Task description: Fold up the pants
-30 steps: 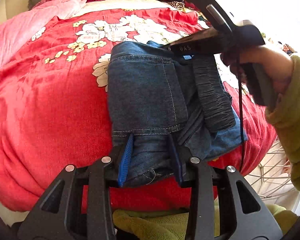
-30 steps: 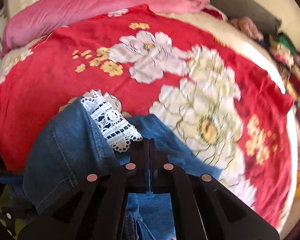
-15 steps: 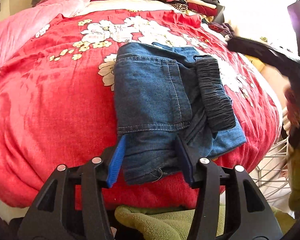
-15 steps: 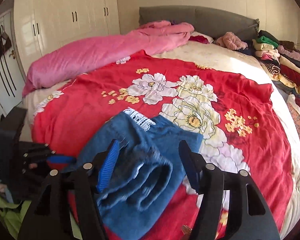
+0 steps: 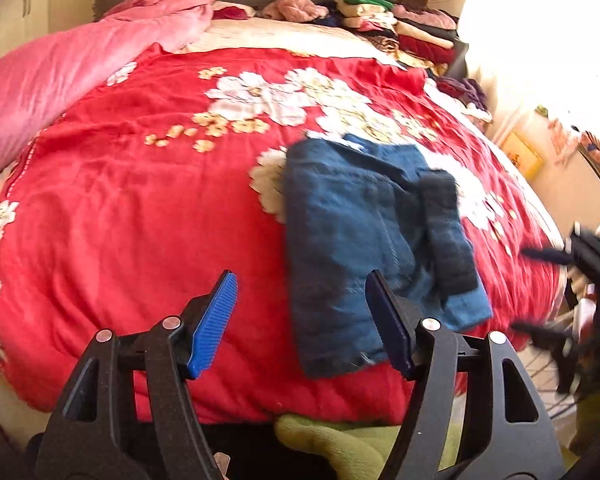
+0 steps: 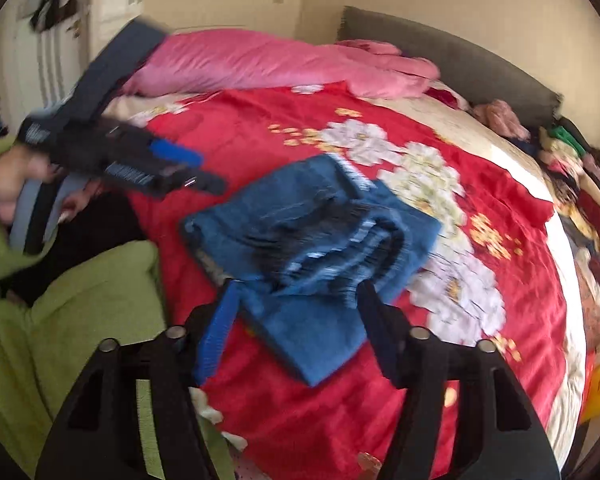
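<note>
Pants (image 5: 364, 240) lie folded on bed (image 5: 140, 220); left gripper (image 5: 300, 316) and right gripper (image 6: 294, 328) jaws open, empty (fold looks finished). Next: maybe tidy or remove.

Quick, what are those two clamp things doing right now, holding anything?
Left gripper: open, holding nothing.
Right gripper: open, holding nothing; the folded jeans lie on the bed.

I see strong daylight flooding in from the window (image 5: 548, 20) — blown out white. Both views are motion-blurred, the pants (image 6: 312, 248) smeared — fisheye bends and darkens the edges.
</note>
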`<state>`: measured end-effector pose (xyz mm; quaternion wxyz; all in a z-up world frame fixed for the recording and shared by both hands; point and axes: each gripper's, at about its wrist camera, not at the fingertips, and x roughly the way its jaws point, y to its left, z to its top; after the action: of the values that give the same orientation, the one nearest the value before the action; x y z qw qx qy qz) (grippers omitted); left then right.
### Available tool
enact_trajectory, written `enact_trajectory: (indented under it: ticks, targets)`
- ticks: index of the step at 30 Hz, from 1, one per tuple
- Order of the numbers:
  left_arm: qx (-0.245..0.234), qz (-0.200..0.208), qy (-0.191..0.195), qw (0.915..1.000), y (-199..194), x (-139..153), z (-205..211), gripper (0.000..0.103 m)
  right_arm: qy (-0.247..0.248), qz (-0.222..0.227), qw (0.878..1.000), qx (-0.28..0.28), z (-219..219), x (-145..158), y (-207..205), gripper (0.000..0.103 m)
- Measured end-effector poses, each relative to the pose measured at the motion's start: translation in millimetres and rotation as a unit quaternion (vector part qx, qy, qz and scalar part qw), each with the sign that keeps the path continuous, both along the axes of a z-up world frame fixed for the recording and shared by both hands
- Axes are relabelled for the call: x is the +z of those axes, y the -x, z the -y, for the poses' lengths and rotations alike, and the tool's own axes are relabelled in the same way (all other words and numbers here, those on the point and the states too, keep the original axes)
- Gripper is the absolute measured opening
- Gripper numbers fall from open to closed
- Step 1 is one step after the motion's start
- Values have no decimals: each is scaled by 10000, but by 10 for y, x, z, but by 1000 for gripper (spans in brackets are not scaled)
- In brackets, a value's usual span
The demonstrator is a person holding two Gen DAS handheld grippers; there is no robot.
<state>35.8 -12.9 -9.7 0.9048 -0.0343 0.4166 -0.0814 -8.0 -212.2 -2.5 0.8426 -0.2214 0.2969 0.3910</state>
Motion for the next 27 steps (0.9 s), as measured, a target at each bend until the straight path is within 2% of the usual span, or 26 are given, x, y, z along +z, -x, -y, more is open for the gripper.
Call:
enact_trajectory:
  ticks: [1, 3, 8, 9, 10, 11, 15, 18, 21, 24, 27]
  targets:
    - [6, 7, -3, 10000, -39, 17, -12, 50, 35, -6, 9998, 171, -75, -25, 40, 43]
    - [-21, -29, -18, 10000, -147, 39, 6, 50, 155, 100, 9987, 472, -257, -72, 53, 40]
    - [-246, -210, -139, 9994, -434, -23, 157, 50, 380, 40, 9963, 763, -553, -212, -127, 39]
    - [-258, -261, -196, 9991, -502, -58, 191, 50, 466, -119, 9951, 858, -608, -275, -179, 33]
    - [-265, -302, -243, 9989, -546, -93, 210, 50, 521, -415, 9931, 963, -647, -350, -223, 12]
    - [-256, -357, -292, 9986, -591, -138, 225, 50, 518, -710, 9907, 1035, -658, -423, -260, 9]
    - [-211, -500, -213, 9983, -666, -296, 211, 50, 383, -1037, 9898, 902, -571, -546, -265, 9]
    - [-165, -463, -106, 9987, -643, -310, 195, 50, 287, -1159, 9906, 675, -532, -597, -259, 9]
    - [-183, -272, -152, 9993, -565, -220, 213, 50, 57, -1273, 9902, 567, -458, -430, -218, 12]
    - [-168, -118, -130, 9997, -493, -115, 216, 54, -225, -1128, 9918, 552, -327, -227, -101, 17]
    - [-165, 1, -122, 9998, -439, -25, 228, 56, -524, -997, 9929, 376, -154, -31, -29, 30]
